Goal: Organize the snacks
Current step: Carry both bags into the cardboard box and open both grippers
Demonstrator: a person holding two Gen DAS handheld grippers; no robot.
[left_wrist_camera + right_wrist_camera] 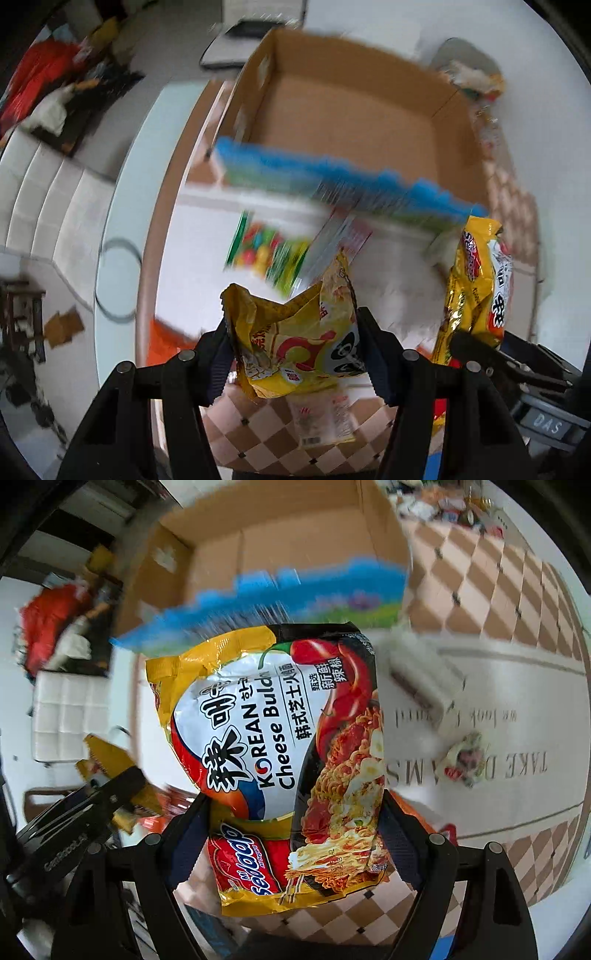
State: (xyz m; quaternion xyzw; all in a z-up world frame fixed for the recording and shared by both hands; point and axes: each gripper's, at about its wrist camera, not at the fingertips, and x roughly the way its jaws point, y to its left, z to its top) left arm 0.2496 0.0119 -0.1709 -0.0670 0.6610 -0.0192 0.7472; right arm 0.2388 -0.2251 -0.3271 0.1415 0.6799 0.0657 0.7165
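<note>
My left gripper (291, 347) is shut on a crumpled yellow snack bag (295, 343) and holds it above the table. My right gripper (295, 834) is shut on a yellow Korean cheese noodle packet (280, 746), also seen at the right of the left wrist view (476, 288). An open, empty cardboard box (351, 110) stands ahead of both grippers and shows in the right wrist view (258, 550). A blurred blue and green snack pack (332, 181) lies in front of the box; it also shows in the right wrist view (288, 594).
A packet with coloured candy (266, 251) lies on the white table mat (207, 258). A small crumpled wrapper (465, 757) lies on the mat at right. A checkered cloth (498, 590) covers the table. A white sofa (48, 199) stands left.
</note>
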